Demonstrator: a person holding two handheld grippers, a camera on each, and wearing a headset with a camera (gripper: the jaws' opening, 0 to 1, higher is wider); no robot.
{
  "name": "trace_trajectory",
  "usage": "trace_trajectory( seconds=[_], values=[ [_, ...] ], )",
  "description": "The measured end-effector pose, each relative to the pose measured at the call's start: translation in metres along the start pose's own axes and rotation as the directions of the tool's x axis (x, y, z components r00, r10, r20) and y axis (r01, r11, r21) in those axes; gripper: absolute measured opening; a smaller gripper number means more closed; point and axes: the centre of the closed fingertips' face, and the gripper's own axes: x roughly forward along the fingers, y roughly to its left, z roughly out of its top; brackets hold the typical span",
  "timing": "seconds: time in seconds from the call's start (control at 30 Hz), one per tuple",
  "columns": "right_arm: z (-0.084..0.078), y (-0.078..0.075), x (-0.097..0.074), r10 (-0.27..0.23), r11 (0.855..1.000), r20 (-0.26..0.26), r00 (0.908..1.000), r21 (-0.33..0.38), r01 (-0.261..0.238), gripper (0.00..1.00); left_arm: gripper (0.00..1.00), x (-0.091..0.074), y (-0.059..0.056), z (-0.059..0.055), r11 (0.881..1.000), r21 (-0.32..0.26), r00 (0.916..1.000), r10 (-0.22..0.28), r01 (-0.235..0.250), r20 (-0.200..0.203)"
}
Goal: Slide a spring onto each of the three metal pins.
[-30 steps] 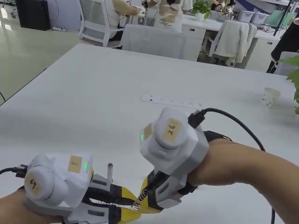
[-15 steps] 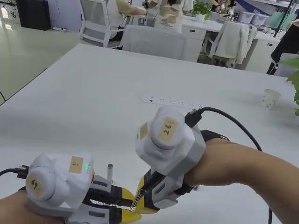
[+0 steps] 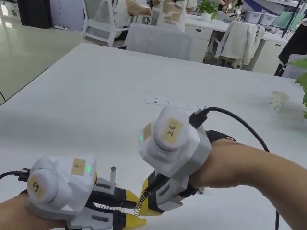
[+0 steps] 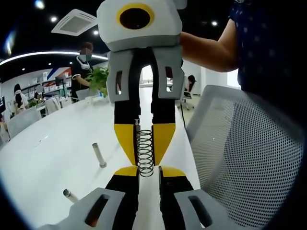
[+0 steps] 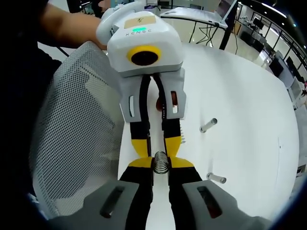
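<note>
Both left tongs (image 4: 149, 171) and right tongs (image 5: 161, 167) clench one spring (image 4: 145, 149); release unevenly and you may ping it off the table (image 3: 120, 86).

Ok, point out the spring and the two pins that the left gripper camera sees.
spring (image 4: 145, 152): left gripper view, on its middle coils.
farther pin (image 4: 99, 154): left gripper view, on its mid-shaft.
nearer pin (image 4: 70, 195): left gripper view, on its mid-shaft.

One spring (image 4: 145, 153), two metal pins (image 4: 99, 155) (image 4: 70, 195), one cup (image 3: 278, 100)
</note>
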Motion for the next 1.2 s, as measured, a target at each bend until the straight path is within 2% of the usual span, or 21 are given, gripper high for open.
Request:
trace_trajectory(
  seconds=[0.27,0.8,1.2],
  values=[
    [-0.005,-0.007,-0.005,-0.015,1.0,-0.01,0.9998,0.006,0.015,0.08,0.12,-0.002,0.001,-0.003,1.0,-0.016,1.0,0.006,-0.006,-0.003],
    [-0.031,-0.031,-0.028,-0.07,0.996,-0.061,0.9957,0.042,0.072,0.09,0.25,-0.014,0.007,-0.008,0.996,-0.069,0.9985,0.052,-0.051,0.015],
    [-0.044,-0.052,-0.043,-0.103,0.992,-0.092,0.9904,0.059,0.109,0.09,0.28,-0.026,0.008,-0.014,0.991,-0.098,0.9957,0.09,-0.087,0.022]
  ],
)
